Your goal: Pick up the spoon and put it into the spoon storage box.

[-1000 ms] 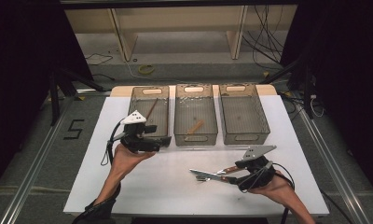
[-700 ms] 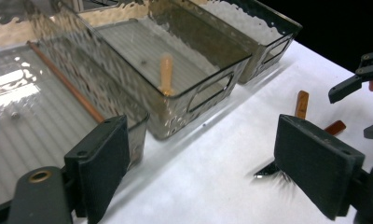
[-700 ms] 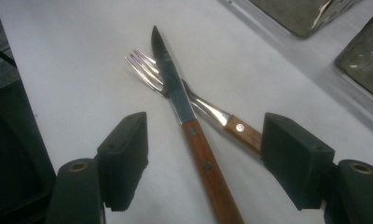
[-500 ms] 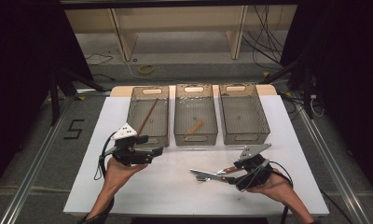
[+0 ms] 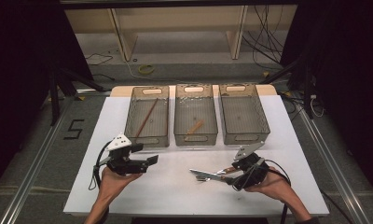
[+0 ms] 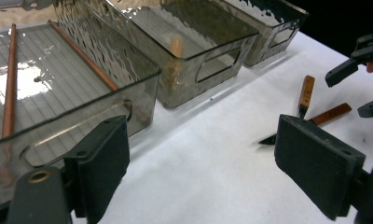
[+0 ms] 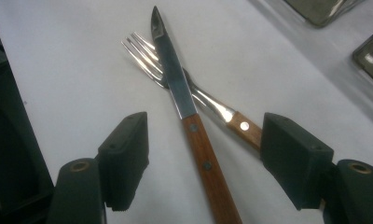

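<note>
A knife (image 7: 174, 84) and a fork (image 7: 147, 60), both with wooden handles, lie crossed on the white table (image 5: 175, 196), the knife on top. My right gripper (image 7: 205, 149) stands open with a pad on either side of the two handles, touching neither. From above, the knife (image 5: 205, 174) lies just left of the right gripper (image 5: 232, 176). My left gripper (image 5: 146, 155) is open and empty, held above the table in front of the left bin (image 5: 149, 87). Its own view has the left gripper (image 6: 208, 163) facing the cutlery (image 6: 307, 93) and the right gripper (image 6: 359, 88).
Three clear grey bins stand in a row at the back. The left bin holds a long brown stick (image 5: 146, 119), the middle bin (image 5: 194, 86) a short wooden piece (image 5: 195, 126), and the right bin (image 5: 238, 86) nothing that I can see. Dark floor surrounds the table.
My left gripper has come down and back toward the person, away from the left bin. The right gripper, knife and fork have stayed put.
</note>
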A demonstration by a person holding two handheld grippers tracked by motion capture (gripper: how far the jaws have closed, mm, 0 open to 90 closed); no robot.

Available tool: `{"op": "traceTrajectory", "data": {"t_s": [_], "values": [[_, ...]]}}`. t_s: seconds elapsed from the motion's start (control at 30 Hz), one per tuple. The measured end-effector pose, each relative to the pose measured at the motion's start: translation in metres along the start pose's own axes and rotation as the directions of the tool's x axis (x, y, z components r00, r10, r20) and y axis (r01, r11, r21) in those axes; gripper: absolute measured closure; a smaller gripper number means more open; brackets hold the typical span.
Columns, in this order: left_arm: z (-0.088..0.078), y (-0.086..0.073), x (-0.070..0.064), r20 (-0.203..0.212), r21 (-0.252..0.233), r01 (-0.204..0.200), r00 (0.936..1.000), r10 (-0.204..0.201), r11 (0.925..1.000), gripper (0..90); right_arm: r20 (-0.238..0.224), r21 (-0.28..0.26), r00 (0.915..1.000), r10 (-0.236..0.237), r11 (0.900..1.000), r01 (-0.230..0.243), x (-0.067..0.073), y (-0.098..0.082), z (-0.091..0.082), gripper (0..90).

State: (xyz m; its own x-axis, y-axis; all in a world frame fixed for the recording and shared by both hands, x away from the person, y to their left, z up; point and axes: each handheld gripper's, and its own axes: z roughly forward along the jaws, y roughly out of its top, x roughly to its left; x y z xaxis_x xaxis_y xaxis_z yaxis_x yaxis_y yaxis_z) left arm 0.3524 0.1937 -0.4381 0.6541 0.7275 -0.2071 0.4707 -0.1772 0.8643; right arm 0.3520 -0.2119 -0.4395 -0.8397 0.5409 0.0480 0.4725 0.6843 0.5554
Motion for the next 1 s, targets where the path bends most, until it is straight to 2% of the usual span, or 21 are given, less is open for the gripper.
{"op": "traceTrajectory", "data": {"t_s": [0.23,0.47,0.7,1.0], "values": [[-0.005,-0.006,-0.005,-0.002,-0.015,-0.017,0.9999,0.017,0.9998,17.2,-0.002,0.055,0.9997,-0.023,0.998,0.023,0.001,0.001,0.006,34.8],[-0.006,-0.012,-0.009,0.003,-0.01,-0.015,0.9999,0.016,0.9998,16.9,-0.003,0.101,0.9991,-0.042,0.994,0.042,0.003,0.002,0.012,36.2],[-0.008,-0.016,-0.011,0.007,-0.024,-0.003,1.0,0.003,0.9997,17.0,-0.002,0.113,0.9989,-0.046,0.993,0.046,0.003,0.002,0.015,37.0],[-0.01,-0.019,-0.015,-0.004,-0.026,-0.023,0.9997,0.023,0.9994,16.9,-0.001,0.121,0.999,-0.045,0.992,0.045,0.003,0.003,0.018,36.9]]}}
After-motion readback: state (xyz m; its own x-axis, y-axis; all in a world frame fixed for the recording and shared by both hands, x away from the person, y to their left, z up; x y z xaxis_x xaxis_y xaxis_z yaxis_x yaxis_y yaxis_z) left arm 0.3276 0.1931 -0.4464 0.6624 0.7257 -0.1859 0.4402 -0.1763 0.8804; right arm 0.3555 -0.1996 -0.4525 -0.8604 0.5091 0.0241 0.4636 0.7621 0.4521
